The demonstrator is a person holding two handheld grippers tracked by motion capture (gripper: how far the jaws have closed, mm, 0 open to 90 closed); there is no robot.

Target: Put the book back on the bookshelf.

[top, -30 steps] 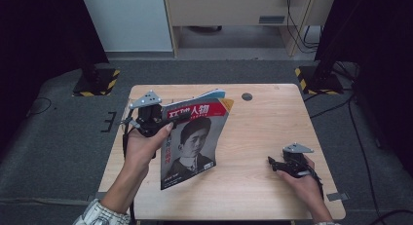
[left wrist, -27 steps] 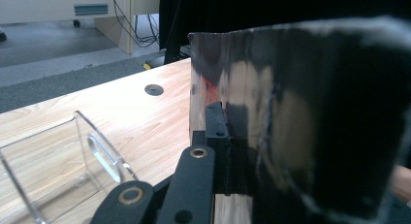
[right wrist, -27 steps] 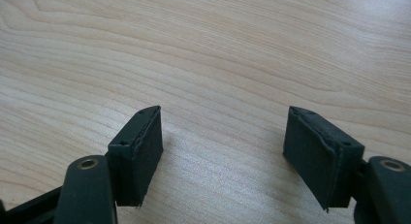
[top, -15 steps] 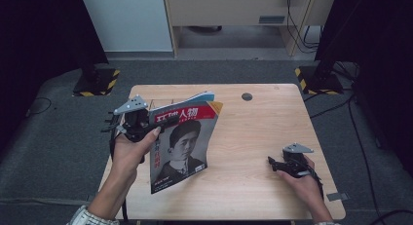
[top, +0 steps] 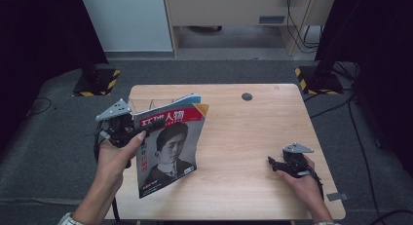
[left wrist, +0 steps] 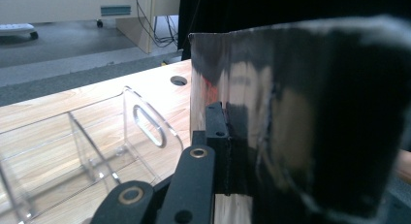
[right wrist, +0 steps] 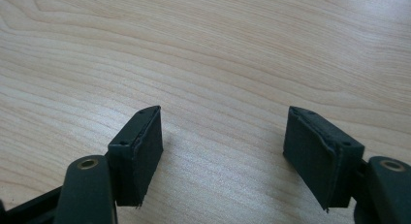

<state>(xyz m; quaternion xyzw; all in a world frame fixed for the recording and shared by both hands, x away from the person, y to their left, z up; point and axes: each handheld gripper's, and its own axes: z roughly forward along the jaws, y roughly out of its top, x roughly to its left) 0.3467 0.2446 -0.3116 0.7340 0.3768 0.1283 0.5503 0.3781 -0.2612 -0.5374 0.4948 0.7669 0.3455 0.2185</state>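
- My left gripper (top: 146, 127) is clamped on the magazine's (top: 168, 149) top edge, hanging upright just beside the clear rack (left wrist: 92, 146).
- My right gripper (right wrist: 223, 151), jaws apart, rests well away from the rack.

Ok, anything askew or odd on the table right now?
Nothing damaged. The red-titled portrait magazine hangs tilted off the wooden table, clamped in the left gripper beside the clear acrylic rack. The right gripper rests open.

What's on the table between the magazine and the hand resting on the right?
Nothing: in the high view, bare wooden table runs from the magazine, held up by the left gripper, to the open right gripper.
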